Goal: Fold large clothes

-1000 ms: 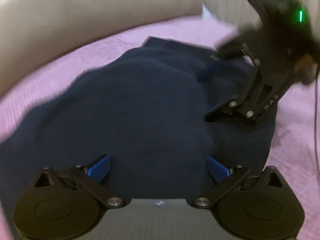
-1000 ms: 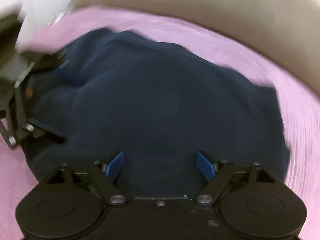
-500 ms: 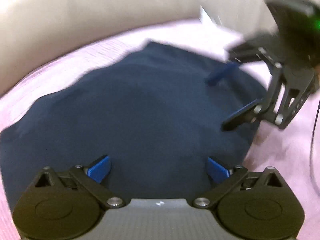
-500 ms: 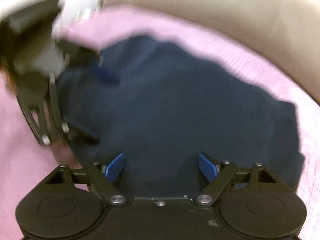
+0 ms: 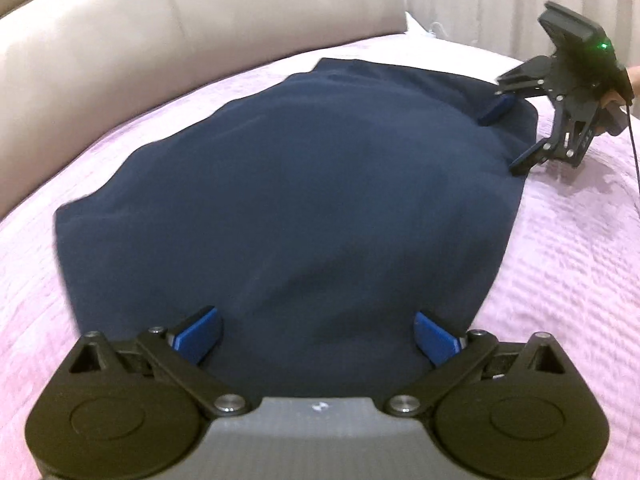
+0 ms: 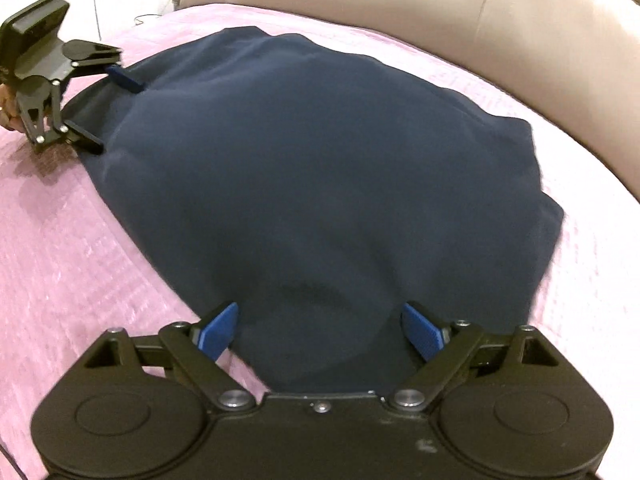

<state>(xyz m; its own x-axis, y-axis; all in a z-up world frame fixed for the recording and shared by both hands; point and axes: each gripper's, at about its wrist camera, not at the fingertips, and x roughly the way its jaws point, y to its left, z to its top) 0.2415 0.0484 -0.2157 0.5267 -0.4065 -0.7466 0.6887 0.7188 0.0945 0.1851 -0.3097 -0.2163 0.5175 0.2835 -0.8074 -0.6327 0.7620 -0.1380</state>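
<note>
Dark blue garment lies spread on the pink bedspread, already looking folded over. Left tongs are spread wide, empty, at one edge; right tongs are opening over the other, nothing pinched. Risk now: grabbing only the top layer, so the fold slides apart, or snagging the bedspread underneath.

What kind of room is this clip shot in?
Most likely a bedroom: a navy garment lies spread on a pink quilted bedspread, with a padded beige headboard curving behind it.
</note>
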